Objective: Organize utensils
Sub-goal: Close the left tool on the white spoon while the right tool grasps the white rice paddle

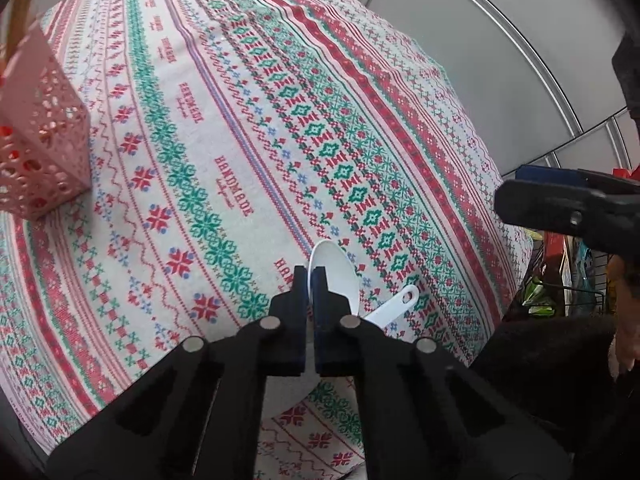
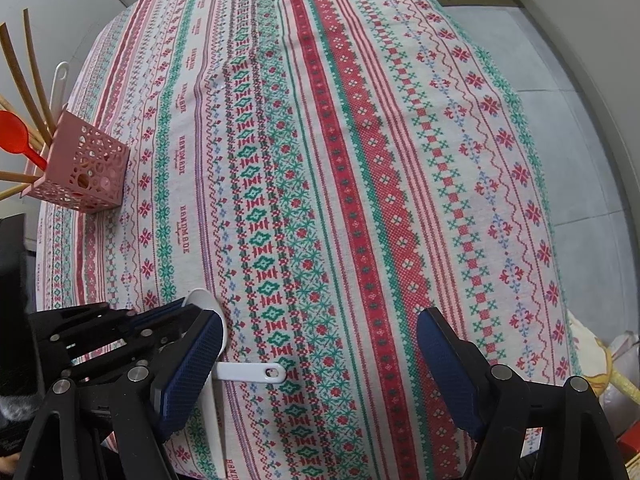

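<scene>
A white plastic spoon lies over the patterned tablecloth near the front edge. My left gripper is shut on its bowl, with the handle sticking out to the right. In the right wrist view the spoon shows at the lower left, held by the left gripper. My right gripper is open and empty above the cloth, to the right of the spoon. A pink perforated holder at the far left holds a red spoon, a white utensil and wooden sticks.
The pink holder also shows at the left of the left wrist view. The tablecloth covers a rounded table; grey floor tiles lie beyond its right edge. Clutter and packets sit off the table to the right.
</scene>
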Tool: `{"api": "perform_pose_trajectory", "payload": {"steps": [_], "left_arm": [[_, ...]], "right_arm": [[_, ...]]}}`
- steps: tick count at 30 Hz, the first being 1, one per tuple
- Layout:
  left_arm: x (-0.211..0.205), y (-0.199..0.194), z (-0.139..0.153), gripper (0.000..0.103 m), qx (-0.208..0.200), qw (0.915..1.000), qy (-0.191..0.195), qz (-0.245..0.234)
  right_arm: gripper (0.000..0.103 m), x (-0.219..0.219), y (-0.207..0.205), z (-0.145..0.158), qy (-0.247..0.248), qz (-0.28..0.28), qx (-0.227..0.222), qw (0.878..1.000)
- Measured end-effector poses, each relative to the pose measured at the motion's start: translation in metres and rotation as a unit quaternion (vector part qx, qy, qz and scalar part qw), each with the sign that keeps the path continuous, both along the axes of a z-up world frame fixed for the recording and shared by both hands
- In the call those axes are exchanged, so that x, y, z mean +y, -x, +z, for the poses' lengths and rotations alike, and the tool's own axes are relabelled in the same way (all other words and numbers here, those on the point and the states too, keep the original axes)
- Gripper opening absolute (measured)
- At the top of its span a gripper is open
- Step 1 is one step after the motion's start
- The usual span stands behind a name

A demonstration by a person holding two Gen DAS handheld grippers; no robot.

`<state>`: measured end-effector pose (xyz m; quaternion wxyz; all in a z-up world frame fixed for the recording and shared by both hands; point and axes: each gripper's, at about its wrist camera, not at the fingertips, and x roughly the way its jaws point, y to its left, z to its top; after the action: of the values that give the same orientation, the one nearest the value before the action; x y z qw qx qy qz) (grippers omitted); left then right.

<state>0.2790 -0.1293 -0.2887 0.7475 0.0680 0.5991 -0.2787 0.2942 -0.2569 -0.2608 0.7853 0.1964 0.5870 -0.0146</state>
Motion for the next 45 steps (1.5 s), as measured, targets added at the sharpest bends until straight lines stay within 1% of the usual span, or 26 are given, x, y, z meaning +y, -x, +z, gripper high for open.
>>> {"api": "perform_pose_trajectory", "payload": {"steps": [4, 7, 9, 12, 15, 18, 21, 24, 27, 30, 32, 33, 37, 42, 45], "left_arm": [[0.015, 0.009, 0.016, 0.002, -0.016, 0.9998, -0.003, 0.012], [0.029, 0.019, 0.033, 0.002, -0.047, 0.9987, -0.016, 0.009], [0.041, 0.024, 0.04, 0.002, -0.06, 0.9978, -0.025, 0.01], [0.062, 0.025, 0.045, 0.002, -0.07, 0.9968, -0.034, 0.021], [0.084, 0.025, 0.047, 0.002, -0.076, 0.9953, -0.045, 0.039], [0.104, 0.024, 0.049, 0.002, -0.081, 0.9935, -0.053, 0.06], [0.114, 0.025, 0.051, 0.002, -0.085, 0.9926, -0.05, 0.072], [0.121, 0.028, 0.055, 0.002, -0.09, 0.992, -0.045, 0.076], [0.126, 0.027, 0.057, 0.002, -0.094, 0.9914, -0.043, 0.08], [0.132, 0.027, 0.057, 0.002, -0.094, 0.991, -0.039, 0.087], [0.137, 0.026, 0.057, 0.002, -0.093, 0.9908, -0.036, 0.091], [0.139, 0.025, 0.058, 0.002, -0.093, 0.9907, -0.034, 0.093], [0.143, 0.023, 0.061, 0.002, -0.097, 0.9899, -0.027, 0.1], [0.144, 0.023, 0.062, 0.002, -0.098, 0.9897, -0.023, 0.102], [0.144, 0.022, 0.061, 0.002, -0.098, 0.9897, -0.025, 0.102]], "right_arm": [[0.084, 0.004, -0.002, -0.001, 0.0, 0.004, 0.002, 1.0], [0.084, 0.011, -0.005, -0.002, 0.0, 0.02, 0.006, 1.0], [0.084, 0.02, -0.008, -0.005, -0.003, 0.042, 0.012, 0.999], [0.084, 0.037, -0.011, -0.01, 0.003, 0.079, 0.021, 0.997], [0.084, 0.061, -0.013, -0.018, 0.018, 0.13, 0.034, 0.991], [0.084, 0.091, -0.009, -0.028, 0.047, 0.195, 0.047, 0.979], [0.084, 0.124, -0.002, -0.04, 0.084, 0.264, 0.062, 0.959], [0.084, 0.151, 0.002, -0.049, 0.106, 0.312, 0.056, 0.943], [0.084, 0.171, 0.003, -0.057, 0.126, 0.345, 0.057, 0.928], [0.084, 0.183, 0.001, -0.067, 0.145, 0.357, 0.064, 0.921], [0.084, 0.185, -0.004, -0.074, 0.152, 0.353, 0.07, 0.92], [0.084, 0.185, -0.007, -0.076, 0.149, 0.347, 0.071, 0.923], [0.084, 0.179, -0.024, -0.077, 0.143, 0.317, 0.057, 0.936], [0.083, 0.164, -0.044, -0.077, 0.128, 0.262, 0.046, 0.955], [0.08, 0.159, -0.053, -0.076, 0.123, 0.237, 0.042, 0.963]]}}
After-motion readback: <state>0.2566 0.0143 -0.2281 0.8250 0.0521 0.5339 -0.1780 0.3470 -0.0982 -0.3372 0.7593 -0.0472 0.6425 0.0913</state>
